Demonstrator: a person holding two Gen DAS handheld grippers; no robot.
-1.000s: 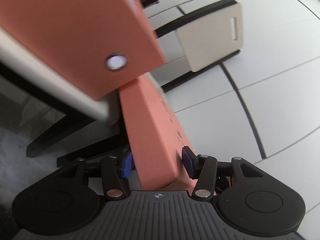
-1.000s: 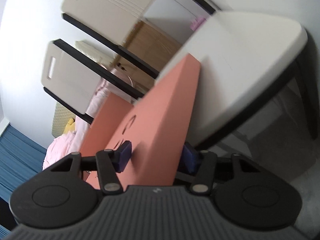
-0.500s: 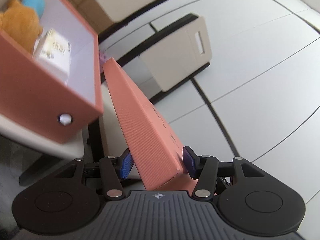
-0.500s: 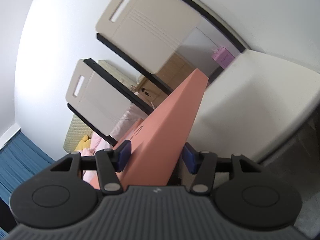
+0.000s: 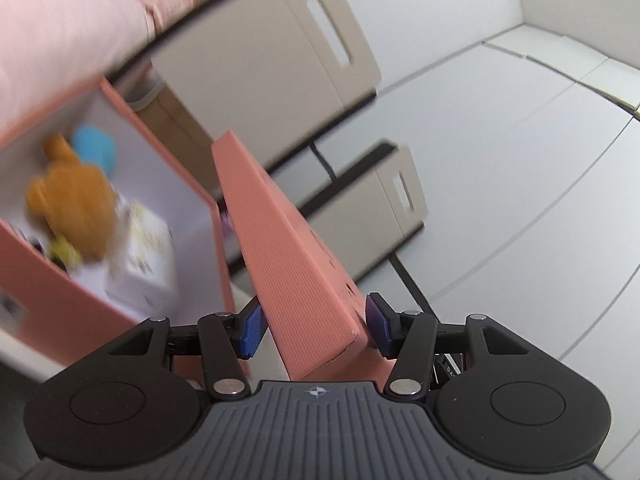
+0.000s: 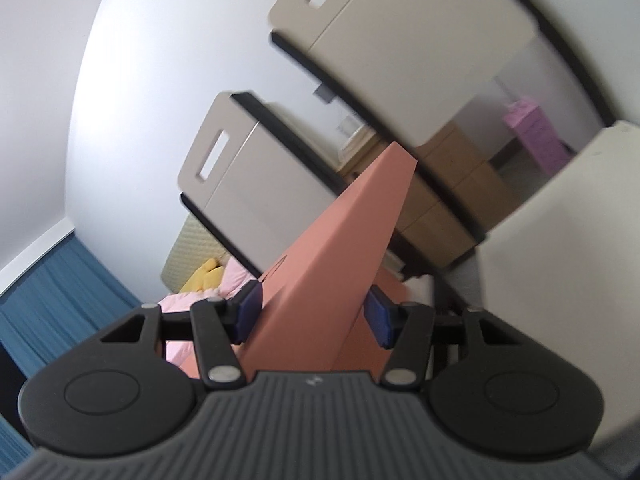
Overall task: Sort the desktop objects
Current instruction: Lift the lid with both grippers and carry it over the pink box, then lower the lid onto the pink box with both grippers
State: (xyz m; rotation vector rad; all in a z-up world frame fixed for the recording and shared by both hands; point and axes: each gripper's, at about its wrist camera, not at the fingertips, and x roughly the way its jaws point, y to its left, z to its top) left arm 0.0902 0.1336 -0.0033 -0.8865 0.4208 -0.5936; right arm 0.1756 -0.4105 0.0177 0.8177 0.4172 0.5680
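**Two-gripper hold on a box lid beside the open box**

Landmark: the salmon box, open, standing on a pale table. Inside it lie an orange plush toy, a blue item behind the toy and a white carton in front of it; all three are blurred.

The lid, salmon like the box, is held in the air just right of the box, tilted on edge and not seated. It appears to be stiff ribbed card: probably light, rigid along its rim, but easily dented on the broad face. The rim is therefore the sensible place to hold it, one gripper at each end.

The left gripper is clamped across one end of the rim, blue pads either side. The right gripper likewise pinches the lid at the opposite end. The textured card looks unlikely to slip; uneven lifting could twist it.
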